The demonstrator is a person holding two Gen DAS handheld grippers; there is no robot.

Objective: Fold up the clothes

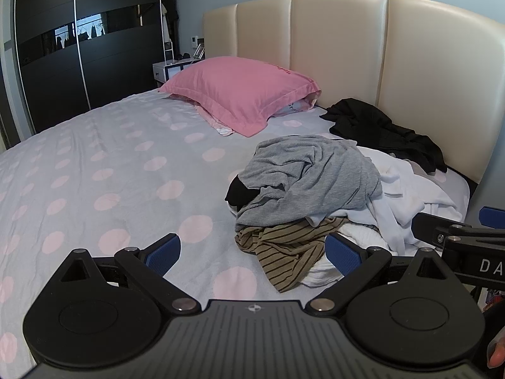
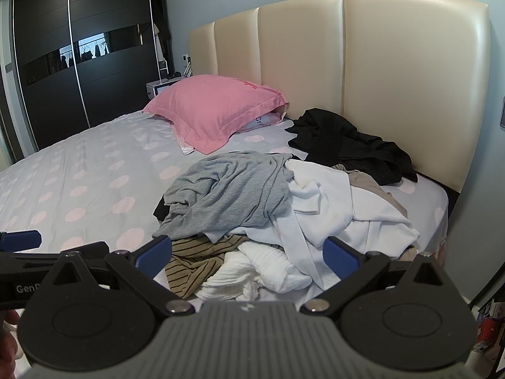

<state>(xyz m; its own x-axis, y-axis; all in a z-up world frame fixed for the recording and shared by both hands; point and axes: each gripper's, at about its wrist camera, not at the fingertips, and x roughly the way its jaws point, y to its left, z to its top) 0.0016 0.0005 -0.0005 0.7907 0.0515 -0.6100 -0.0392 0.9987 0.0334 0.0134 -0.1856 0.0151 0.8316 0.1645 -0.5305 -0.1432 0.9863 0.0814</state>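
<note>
A heap of loose clothes lies on the bed's right side. A grey top (image 1: 312, 173) (image 2: 230, 189) sits on top. Under its near edge lies an olive striped garment (image 1: 284, 249) (image 2: 195, 259). White garments (image 1: 407, 195) (image 2: 331, 208) spread to the right, and a black garment (image 1: 378, 129) (image 2: 347, 142) lies against the headboard. My left gripper (image 1: 254, 252) hovers open just short of the striped garment, holding nothing. My right gripper (image 2: 247, 254) is open too, above the near edge of the heap over a white ribbed cloth (image 2: 249, 271).
A pink pillow (image 1: 240, 91) (image 2: 214, 110) rests at the head of the bed. The polka-dot sheet (image 1: 110, 164) (image 2: 79, 173) stretches to the left. A cream padded headboard (image 1: 331, 50) stands behind. Dark wardrobe doors (image 1: 88, 31) and a white nightstand (image 1: 167, 69) are at the far left.
</note>
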